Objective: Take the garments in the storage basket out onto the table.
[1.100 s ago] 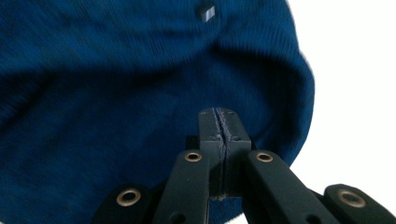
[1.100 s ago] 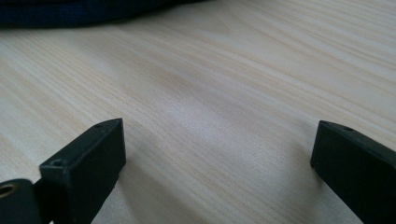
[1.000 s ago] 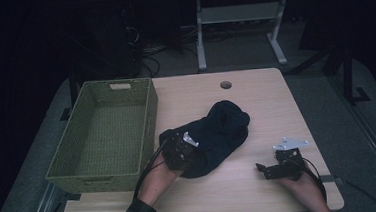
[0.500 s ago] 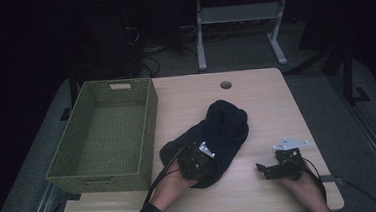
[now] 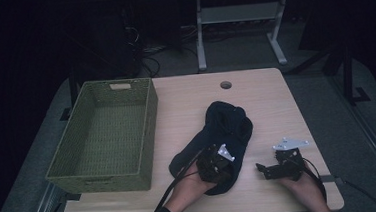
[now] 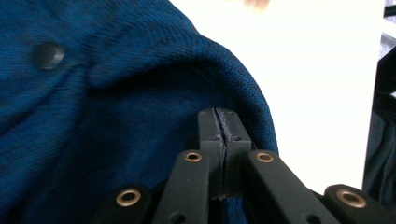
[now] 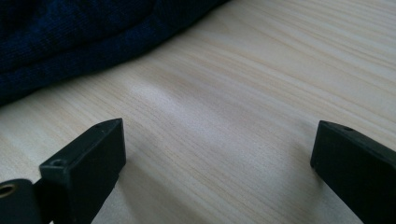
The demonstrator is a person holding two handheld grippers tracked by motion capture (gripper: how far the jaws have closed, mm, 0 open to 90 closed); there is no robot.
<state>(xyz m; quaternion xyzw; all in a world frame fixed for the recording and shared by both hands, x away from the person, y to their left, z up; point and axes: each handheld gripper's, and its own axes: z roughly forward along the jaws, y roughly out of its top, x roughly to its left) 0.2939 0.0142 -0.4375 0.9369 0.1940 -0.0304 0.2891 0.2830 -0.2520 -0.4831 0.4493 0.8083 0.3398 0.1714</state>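
- Dark room all around, with a pale wooden desk (image 5: 265,95) lit in the middle; a green woven basket (image 5: 103,137) sits on its left side with nothing in it, probably where the clothing is meant to end up
- navy knitted sweater (image 5: 227,128) lies bunched in the middle of the desk, well apart from the basket's inside but just beside its right wall
- left tool (image 5: 219,159) sits on the near edge of the sweater, jaws clenched tight together in the left gripper view (image 6: 218,123); a fold of knit bulges right around the tips, so I'd guess it's pinching a thin bit of fabric to drag or fold it, though I can't see cloth between the pads
- right tool (image 5: 261,168) rests on bare wood right of the sweater; jaws spread wide, nothing between them; looks like it's just waiting its turn
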